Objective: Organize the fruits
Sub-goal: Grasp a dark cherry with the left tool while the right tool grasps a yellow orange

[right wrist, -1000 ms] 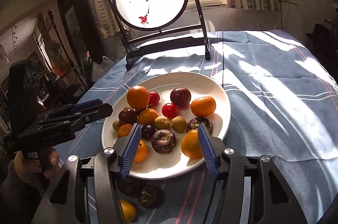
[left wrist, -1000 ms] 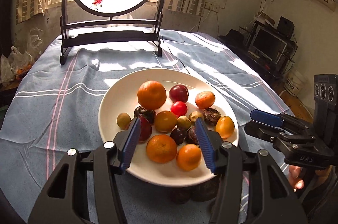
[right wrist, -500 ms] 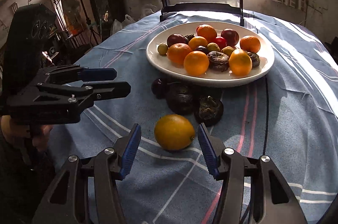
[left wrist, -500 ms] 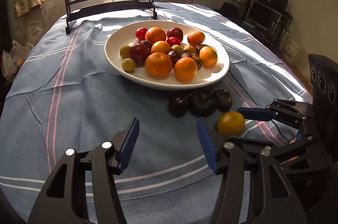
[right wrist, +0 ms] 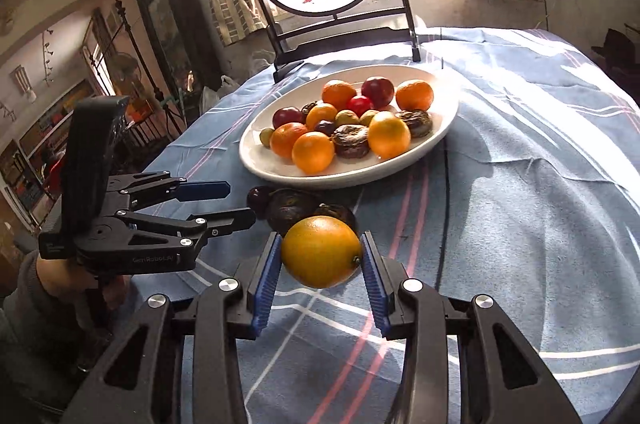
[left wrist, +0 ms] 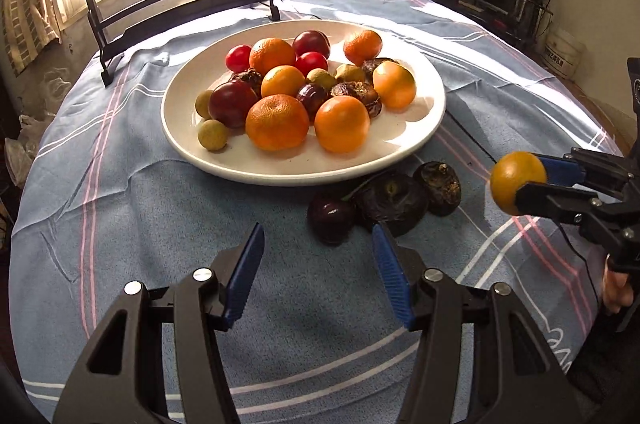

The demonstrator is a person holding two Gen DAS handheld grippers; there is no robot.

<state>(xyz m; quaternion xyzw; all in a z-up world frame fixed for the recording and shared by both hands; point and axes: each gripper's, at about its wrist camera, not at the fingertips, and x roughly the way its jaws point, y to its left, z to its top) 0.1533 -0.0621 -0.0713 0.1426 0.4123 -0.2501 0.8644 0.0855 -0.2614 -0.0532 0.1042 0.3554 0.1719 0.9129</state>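
Right tool (right wrist: 321, 260) closing, now clamps orange (right wrist: 321, 251) off cloth; left tool (left wrist: 318, 272) closing, empty, lower than before.

Plate (left wrist: 420, 128): glossy white ceramic. Tablecloth (left wrist: 160, 224): matt woven cloth, creased. Oranges (left wrist: 277, 122): pebbled peel. Near dark fruits (left wrist: 390, 202): wrinkled, dull. Pads (right wrist: 266, 276): ribbed blue.

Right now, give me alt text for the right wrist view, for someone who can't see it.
The right gripper is closing on a yellow-orange citrus fruit above a blue striped tablecloth. Behind it lie three dark fruits and a white plate heaped with mixed fruit. The left gripper is at left, jaws empty.
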